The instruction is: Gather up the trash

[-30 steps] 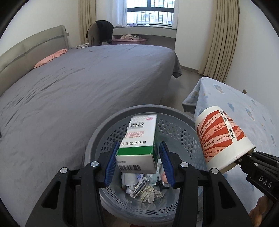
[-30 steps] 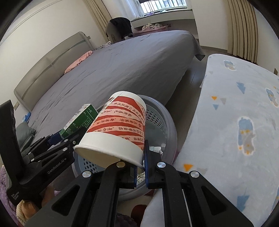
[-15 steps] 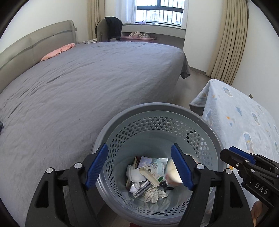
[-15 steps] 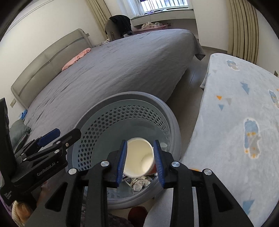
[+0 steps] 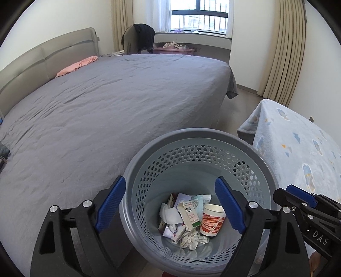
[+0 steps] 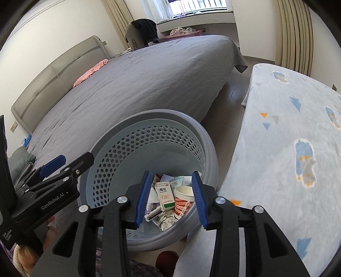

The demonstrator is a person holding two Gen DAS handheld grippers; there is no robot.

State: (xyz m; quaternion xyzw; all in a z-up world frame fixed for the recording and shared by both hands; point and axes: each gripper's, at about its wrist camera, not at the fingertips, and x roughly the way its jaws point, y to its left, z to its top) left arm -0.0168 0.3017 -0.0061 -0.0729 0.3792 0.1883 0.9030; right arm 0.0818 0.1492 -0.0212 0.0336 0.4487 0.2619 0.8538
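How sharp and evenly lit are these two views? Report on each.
Left wrist view: sharp, daylight from the window, strong fisheye bend, dark corners. Right wrist view: also sharp; window blown out, basket floor shaded.

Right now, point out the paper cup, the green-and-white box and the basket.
paper cup (image 5: 212, 221), left wrist view, striped side wall.
green-and-white box (image 6: 164, 195), right wrist view, printed front face.
basket (image 5: 191, 136), left wrist view, far rim.

One basket (image 5: 191, 136) — one cup (image 5: 212, 220) — one bed (image 5: 106, 102)
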